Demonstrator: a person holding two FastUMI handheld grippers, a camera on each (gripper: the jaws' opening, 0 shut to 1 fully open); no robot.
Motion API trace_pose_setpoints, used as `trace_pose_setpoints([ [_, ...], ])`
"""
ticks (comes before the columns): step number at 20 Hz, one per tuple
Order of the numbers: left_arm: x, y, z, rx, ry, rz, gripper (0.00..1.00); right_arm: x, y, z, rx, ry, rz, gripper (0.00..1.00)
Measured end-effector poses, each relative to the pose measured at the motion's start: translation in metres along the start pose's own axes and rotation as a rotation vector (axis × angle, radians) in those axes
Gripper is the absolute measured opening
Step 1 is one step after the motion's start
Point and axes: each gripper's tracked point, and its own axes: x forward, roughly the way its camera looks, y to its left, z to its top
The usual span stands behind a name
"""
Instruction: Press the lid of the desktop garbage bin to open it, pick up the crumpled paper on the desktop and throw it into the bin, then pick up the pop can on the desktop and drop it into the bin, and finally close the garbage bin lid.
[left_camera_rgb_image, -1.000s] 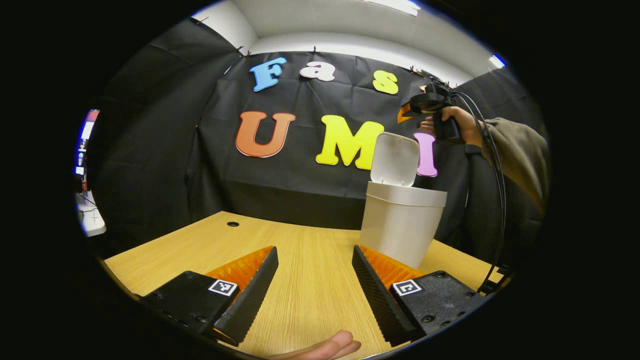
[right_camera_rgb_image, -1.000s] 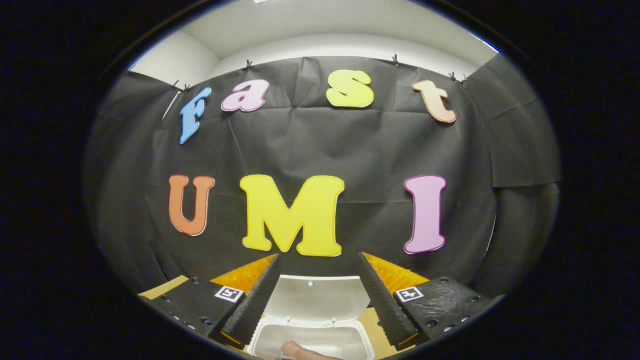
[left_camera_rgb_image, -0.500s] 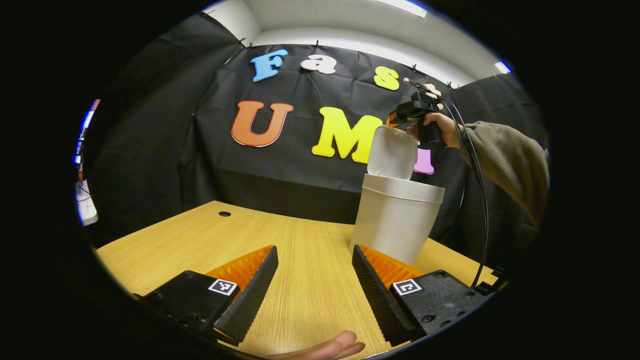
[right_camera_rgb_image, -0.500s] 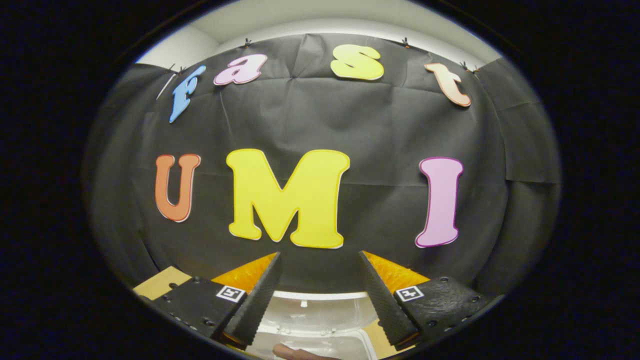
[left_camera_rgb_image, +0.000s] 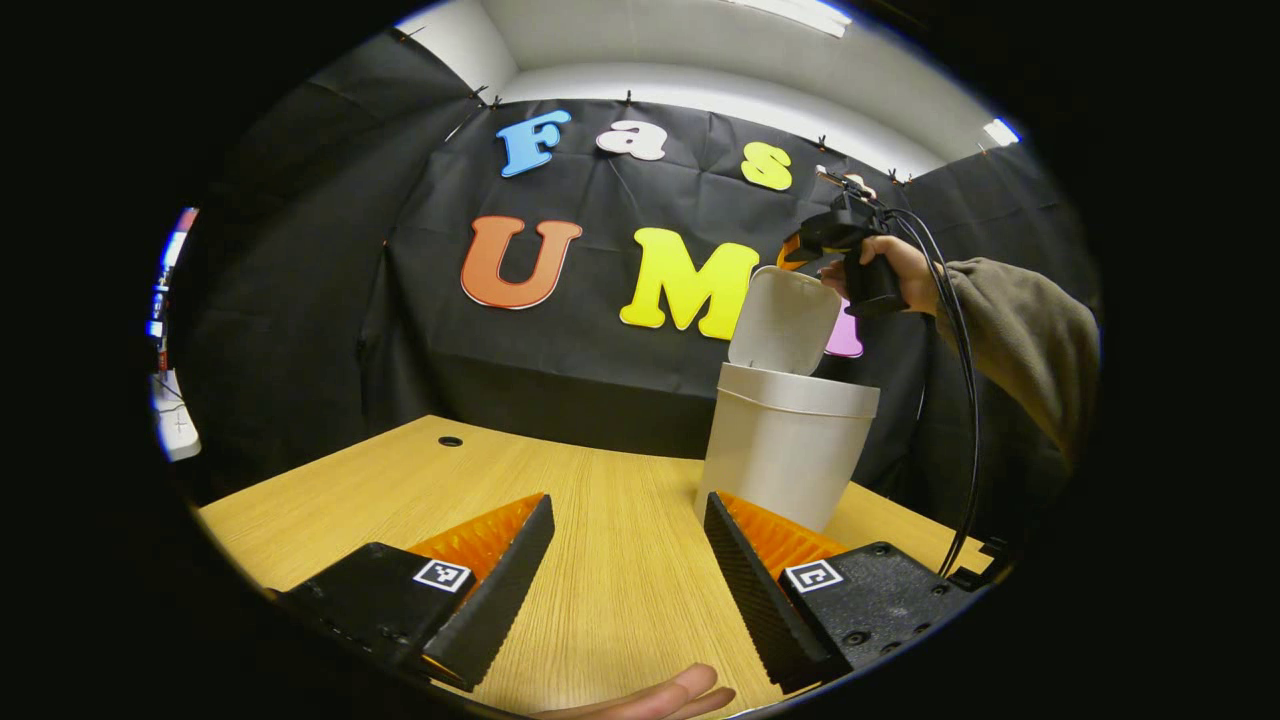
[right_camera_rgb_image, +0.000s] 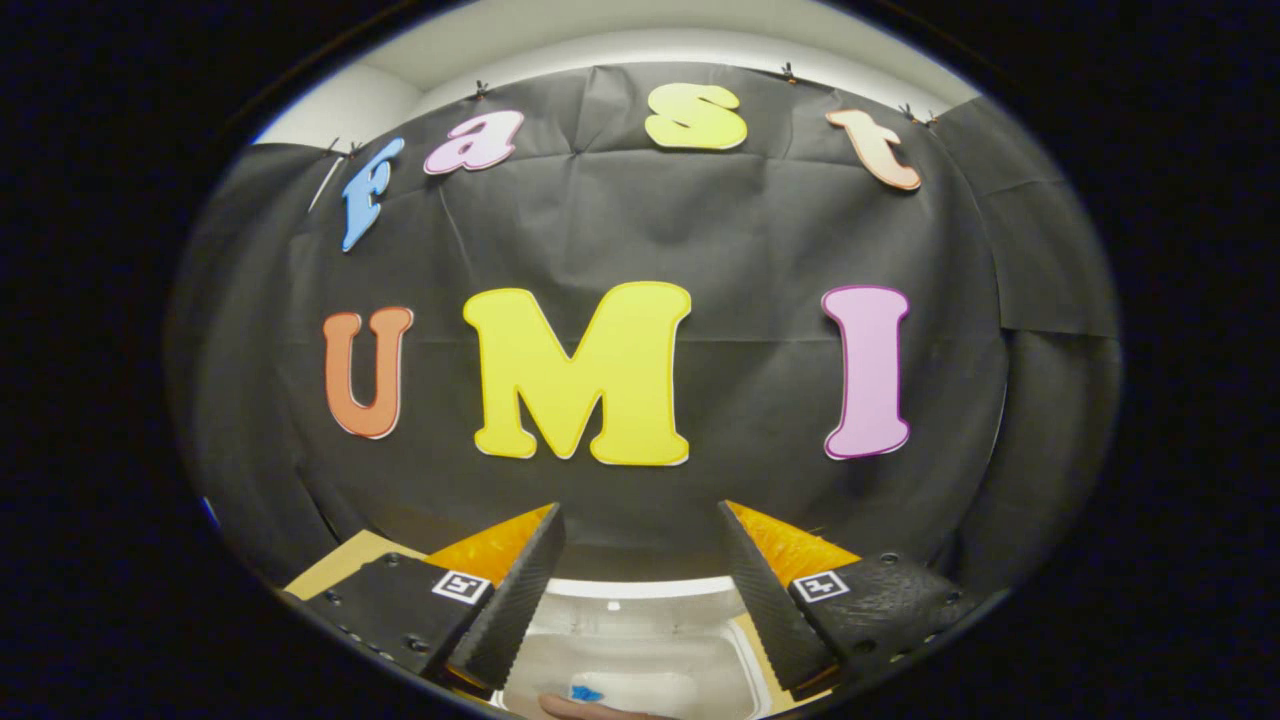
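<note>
The white desktop bin (left_camera_rgb_image: 785, 460) stands on the wooden table (left_camera_rgb_image: 400, 480) at the right, its lid (left_camera_rgb_image: 785, 320) swung up and leaning slightly forward. A hand holds my right gripper (left_camera_rgb_image: 800, 245) just above and behind the lid's top edge; it is open and holds nothing. In the right gripper view the open right gripper (right_camera_rgb_image: 640, 515) looks down past the lid (right_camera_rgb_image: 640, 600) into the bin (right_camera_rgb_image: 740, 650), where a small blue patch (right_camera_rgb_image: 585, 692) shows. My left gripper (left_camera_rgb_image: 628, 510) hovers low over the table in front of the bin, open with nothing between its fingers.
A black cable (left_camera_rgb_image: 965, 420) hangs from the right gripper down past the olive sleeve (left_camera_rgb_image: 1020, 330). A small round hole (left_camera_rgb_image: 450, 441) sits in the table at the far left. Fingertips (left_camera_rgb_image: 670, 698) show at the bottom edge. Black cloth wall stands close behind the bin.
The right gripper has come closer to the lid's top edge, and the lid leans a little more forward. The blue patch inside the bin has come into sight. The left gripper has barely shifted.
</note>
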Motion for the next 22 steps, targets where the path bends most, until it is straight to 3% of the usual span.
trace_pose_setpoints([
  [6,-0.01,-0.011,0.006,-0.006,0.001,0.011,0.98,-0.026,-0.004,-0.042,0.034,0.031,-0.039,0.93],
  [9,-0.013,-0.008,0.008,0.029,0.003,0.054,0.98,-0.038,0.006,-0.081,0.007,0.11,-0.015,0.94],
  [13,-0.015,-0.018,0.005,0.043,0.012,0.043,0.98,-0.059,0.01,-0.12,0.013,0.165,-0.002,0.93],
  [17,-0.019,-0.025,0.007,0.058,0.013,0.031,0.98,-0.071,0.009,-0.142,-0.041,0.196,0.002,0.96],
  [22,-0.025,-0.009,0.017,0.083,-0.008,0.069,0.98,-0.075,0.005,-0.16,-0.072,0.237,-0.001,0.96],
])
